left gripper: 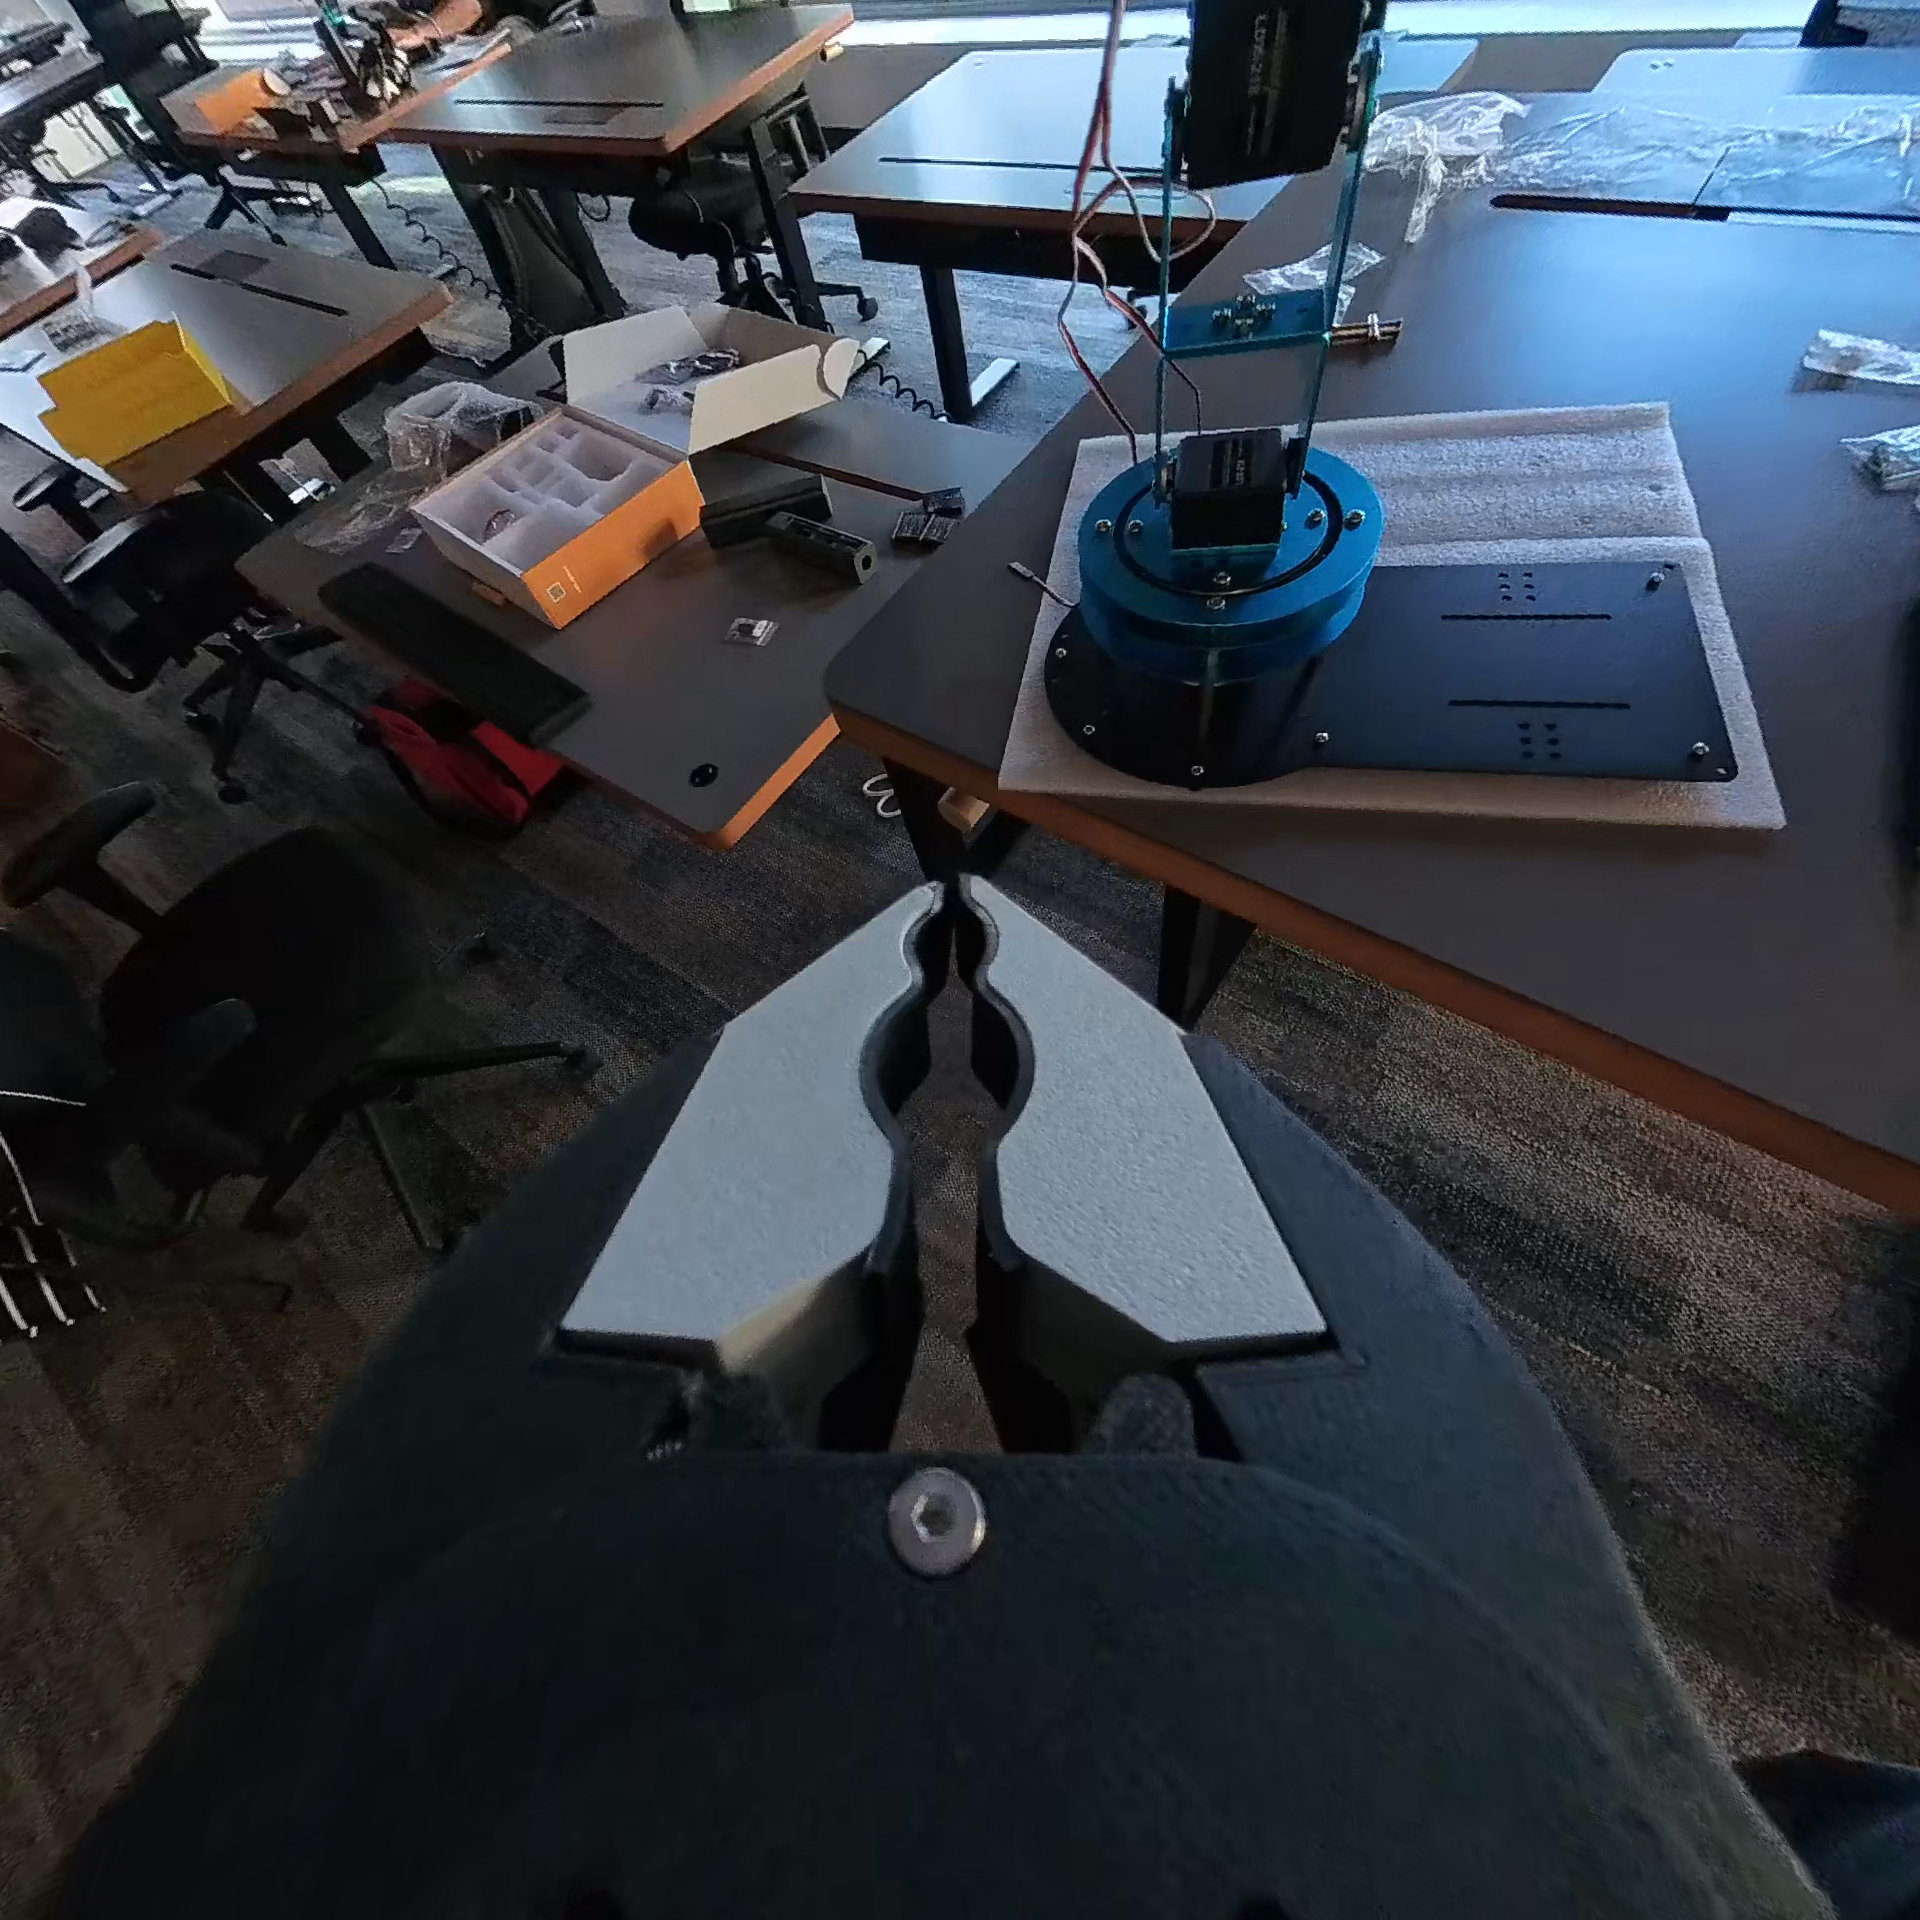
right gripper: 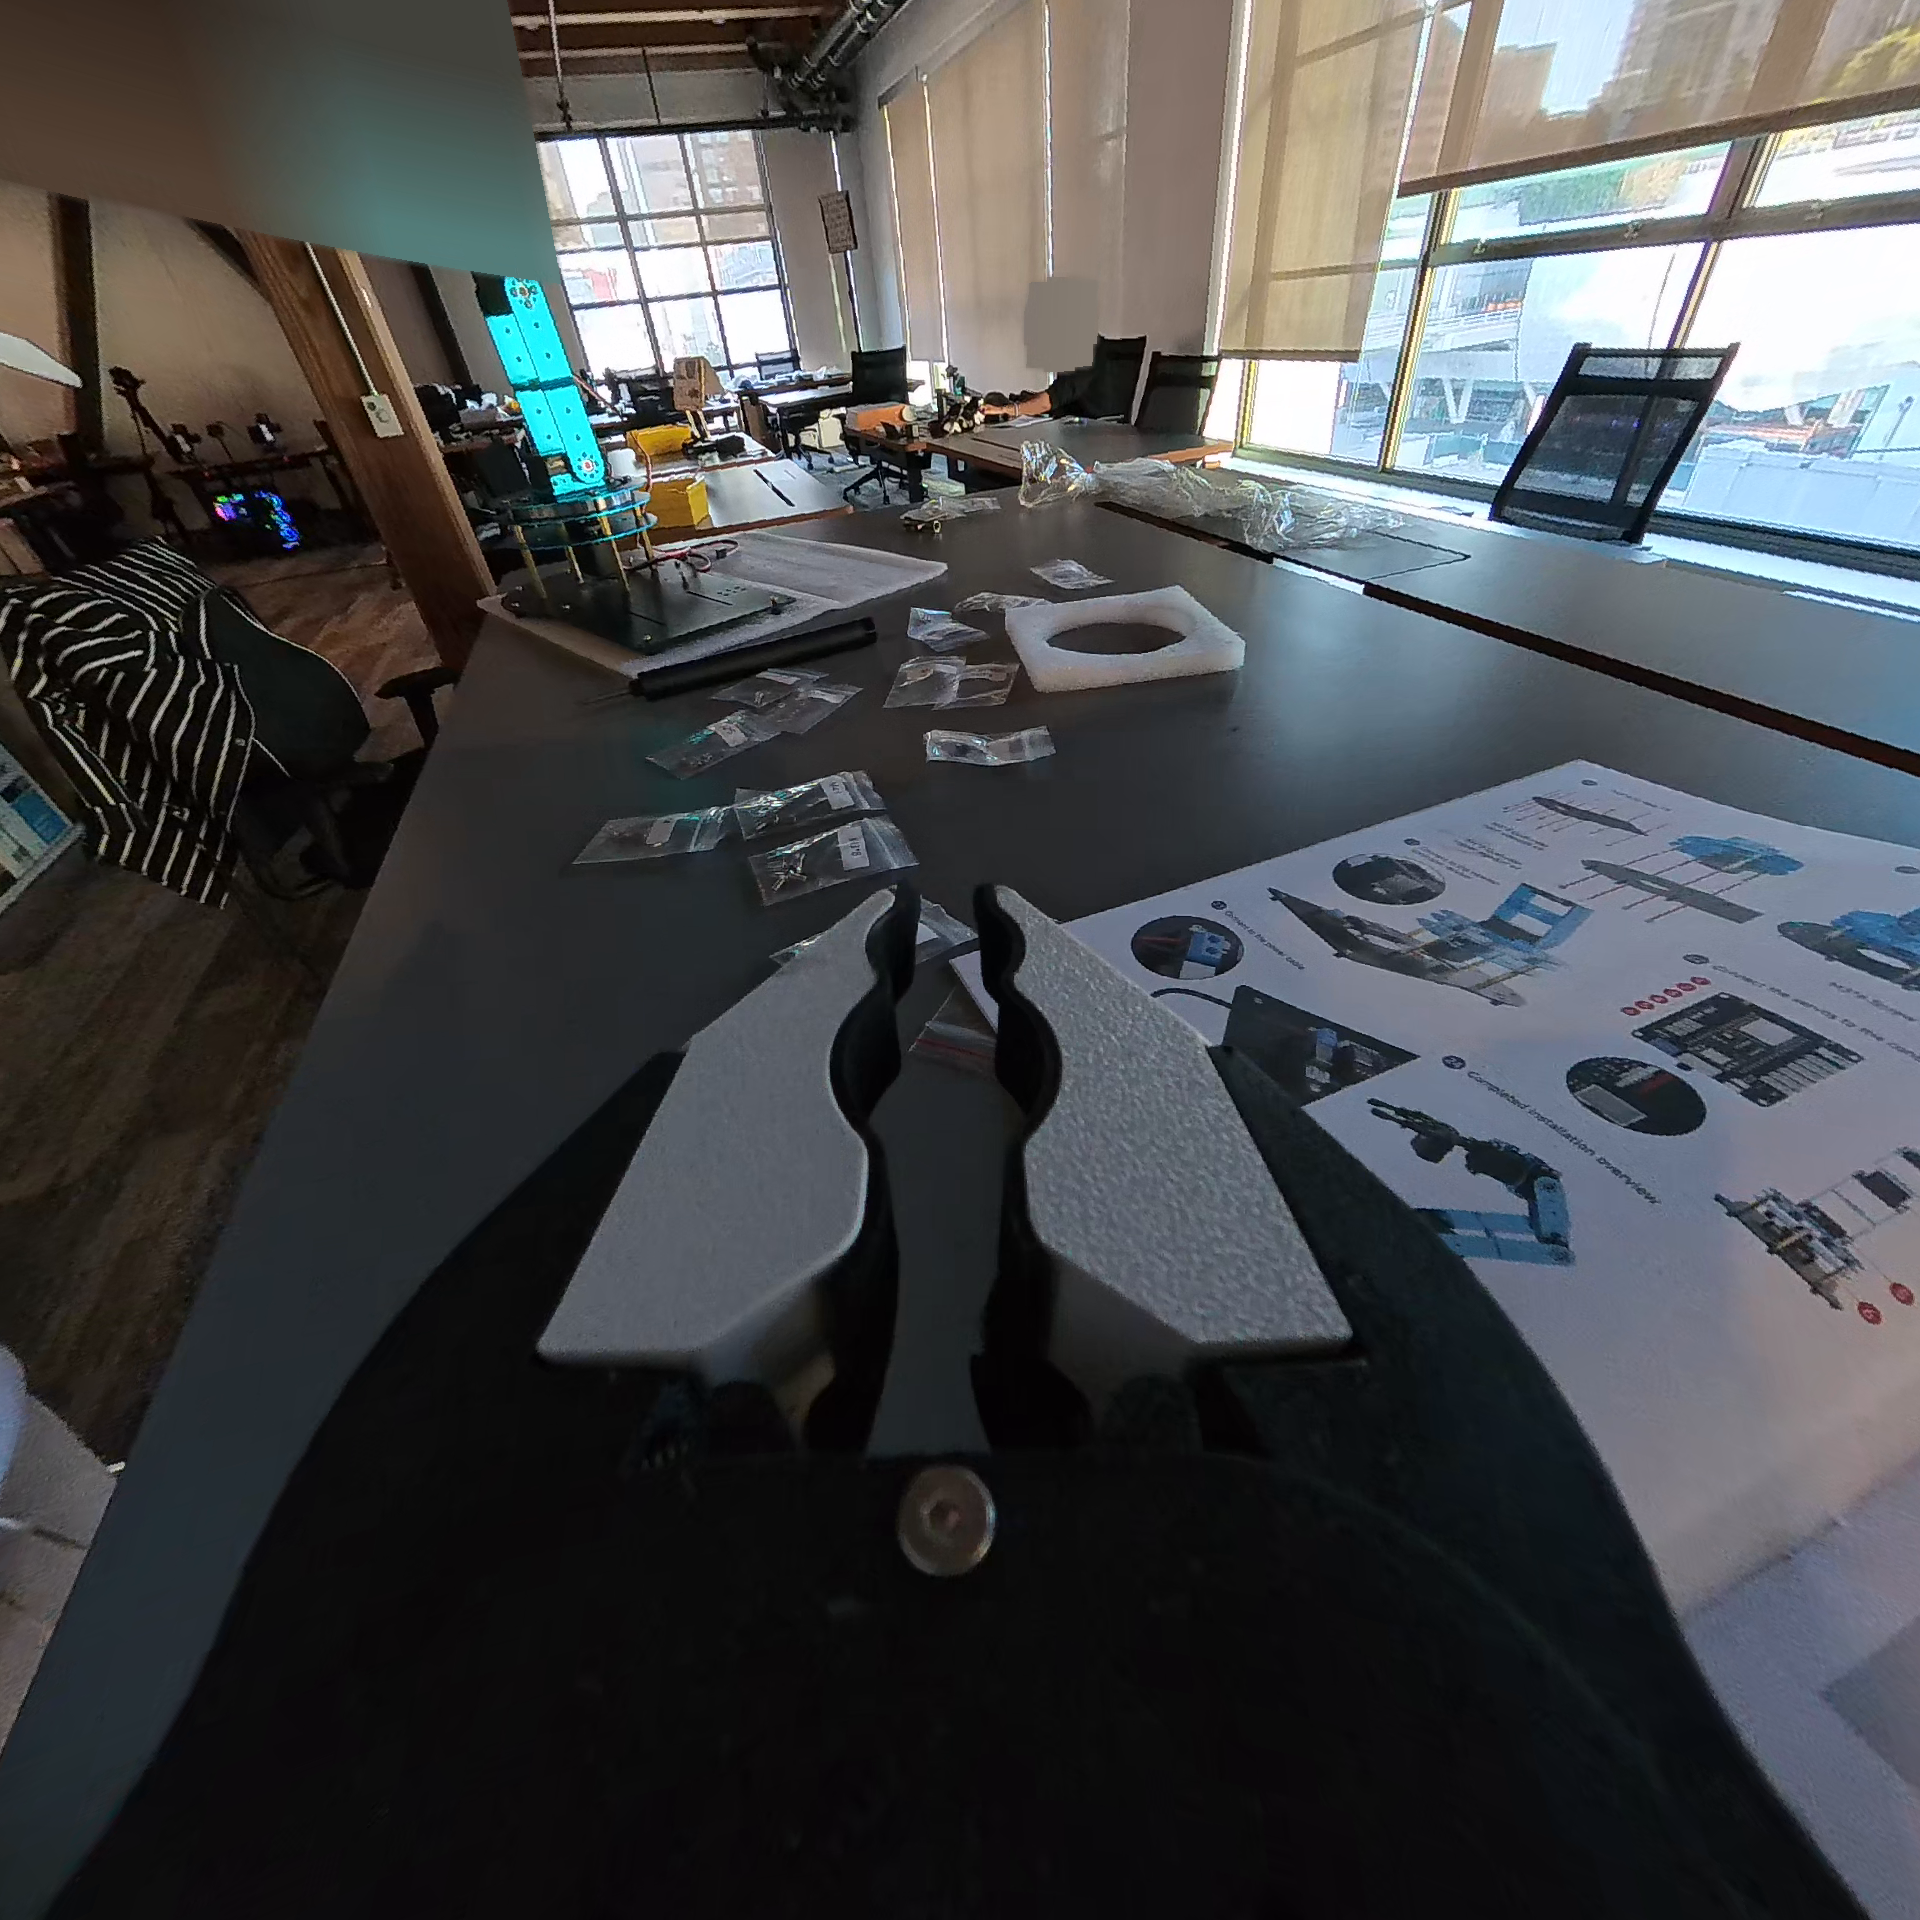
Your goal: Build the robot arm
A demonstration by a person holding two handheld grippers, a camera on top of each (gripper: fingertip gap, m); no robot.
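My left gripper (left gripper: 954, 896) is shut and empty, held over the carpet off the near corner of a dark table (left gripper: 1558, 935). On that table a part-built blue robot arm base (left gripper: 1231, 561) with black servos stands on a black plate (left gripper: 1507, 665) over white foam. My right gripper (right gripper: 945, 906) is slightly open and empty, low over the same dark table (right gripper: 520, 987). Small clear bags of screws (right gripper: 821, 831) lie just past its fingertips, and one bag with red wire (right gripper: 951, 1034) shows between the fingers. The robot arm base also shows far off in the right wrist view (right gripper: 566, 488).
A printed instruction sheet (right gripper: 1558, 1091) lies right of my right gripper. A white foam ring (right gripper: 1122, 639) and a black tube (right gripper: 758, 649) lie farther back. An orange and white parts box (left gripper: 566, 509) sits on a lower desk. Office chairs (left gripper: 239, 1029) stand on the carpet. One gripper's finger ends stand about 70 cm off the other's. From the left gripper's tips to the part-built blue robot arm base (left gripper: 1231, 561) is close to 25 cm. The black plate (left gripper: 1507, 665) lies some 30 cm from my left tips, 55 cm from my right tips.
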